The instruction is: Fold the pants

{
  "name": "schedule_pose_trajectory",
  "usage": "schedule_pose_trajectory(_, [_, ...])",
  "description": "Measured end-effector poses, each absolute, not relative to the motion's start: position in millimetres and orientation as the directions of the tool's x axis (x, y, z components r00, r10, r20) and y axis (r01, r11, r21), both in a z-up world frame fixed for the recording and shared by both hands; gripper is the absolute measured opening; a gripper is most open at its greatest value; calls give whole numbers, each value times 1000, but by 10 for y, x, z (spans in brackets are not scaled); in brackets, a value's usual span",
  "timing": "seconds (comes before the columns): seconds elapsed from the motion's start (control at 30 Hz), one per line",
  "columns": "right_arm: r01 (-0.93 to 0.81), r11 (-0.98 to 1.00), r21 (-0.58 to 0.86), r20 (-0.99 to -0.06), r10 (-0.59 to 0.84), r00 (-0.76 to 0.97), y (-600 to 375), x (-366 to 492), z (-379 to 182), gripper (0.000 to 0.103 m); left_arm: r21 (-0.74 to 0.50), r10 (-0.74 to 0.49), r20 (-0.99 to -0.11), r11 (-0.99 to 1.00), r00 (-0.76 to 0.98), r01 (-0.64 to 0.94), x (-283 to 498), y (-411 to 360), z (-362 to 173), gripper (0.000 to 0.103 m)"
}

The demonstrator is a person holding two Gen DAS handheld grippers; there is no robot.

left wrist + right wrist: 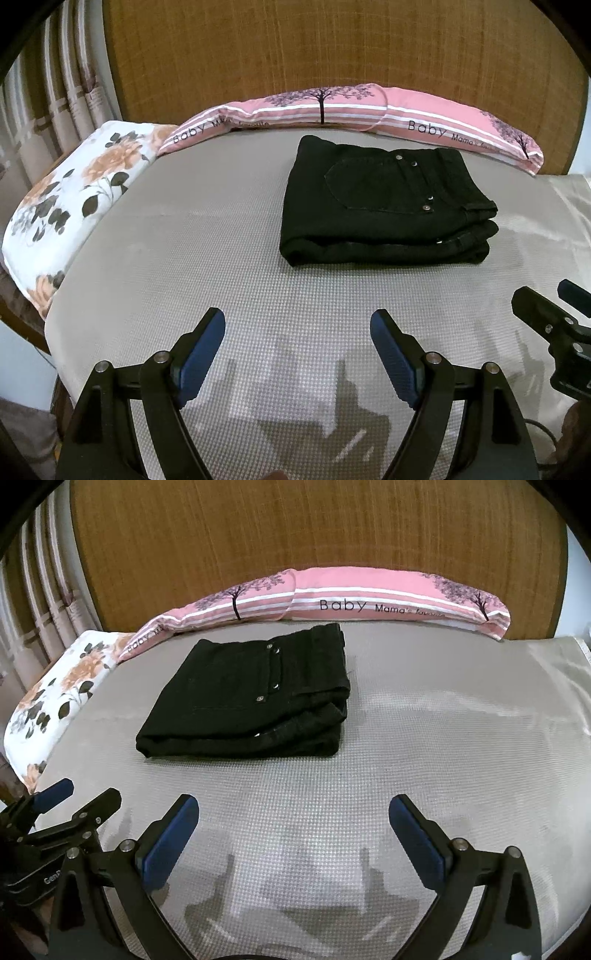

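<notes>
With pants [384,206] folded on bed [221,258]: done, apparently. Left tool [298,325], right tool [293,810] wide, empty. Next: withdraw.

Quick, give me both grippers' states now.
Left gripper: open, holding nothing.
Right gripper: open, holding nothing; the folded black pants lie apart on the bed.

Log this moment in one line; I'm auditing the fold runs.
black pants: folded on mattress | left gripper: open, empty | right gripper: open, empty | both clear of pants
</notes>
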State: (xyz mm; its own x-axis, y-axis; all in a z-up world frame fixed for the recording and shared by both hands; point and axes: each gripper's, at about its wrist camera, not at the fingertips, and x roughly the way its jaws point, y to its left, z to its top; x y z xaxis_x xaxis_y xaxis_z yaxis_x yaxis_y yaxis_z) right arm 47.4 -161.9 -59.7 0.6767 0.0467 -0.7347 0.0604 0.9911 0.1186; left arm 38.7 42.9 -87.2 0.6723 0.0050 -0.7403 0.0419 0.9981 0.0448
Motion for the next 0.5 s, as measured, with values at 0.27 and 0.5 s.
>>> schedule_pose_trajectory(0.27, [35,994,100,-750,52,659,-1553,488,-629,102,44,9,-750,998,662,37,398,441,-914,81])
schedule_pose_trajectory(0.5, [30,995,91,-752,49,657,-1525,492,-628,102,46,9,-753,998,658,39,413,430,-926,81])
